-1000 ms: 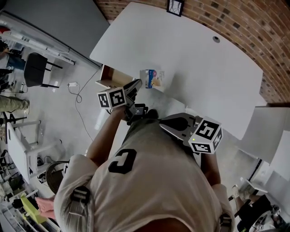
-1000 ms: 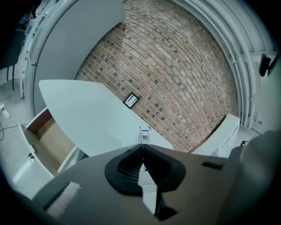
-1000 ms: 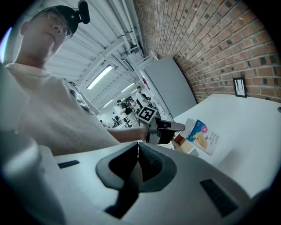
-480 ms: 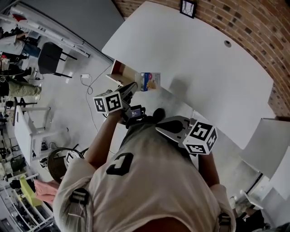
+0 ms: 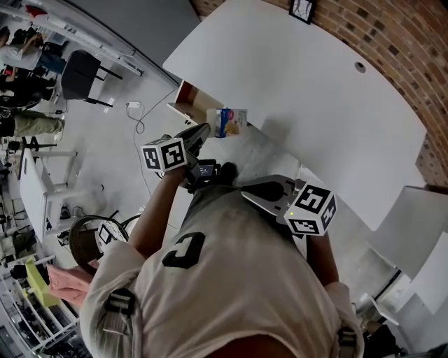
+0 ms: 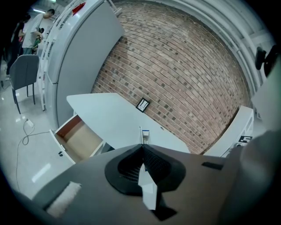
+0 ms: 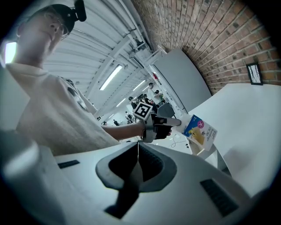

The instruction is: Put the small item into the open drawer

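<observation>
A small flat blue and yellow packet [image 5: 232, 121] hangs at the near edge of the white table [image 5: 308, 77], beside the open wooden drawer [image 5: 190, 102]. My left gripper [image 5: 201, 131] is shut on the packet's edge. In the left gripper view the packet [image 6: 144, 135] shows edge-on just past the closed jaws, with the drawer [image 6: 79, 138] down to the left. In the right gripper view the left gripper [image 7: 174, 122] holds the packet [image 7: 200, 131]. My right gripper [image 5: 249, 192] hangs shut and empty in front of my body, its jaws meeting in the right gripper view [image 7: 138, 143].
A brick wall [image 5: 392, 35] runs behind the table, and a small dark frame [image 5: 302, 8] stands at the table's far edge. A cable [image 5: 133, 112] lies on the floor left of the drawer. A chair [image 5: 80, 73] and people stand farther left.
The head view has swung, so the table and drawer sit higher and further right in it. The left gripper has kept the packet by the drawer. The right gripper has hardly moved.
</observation>
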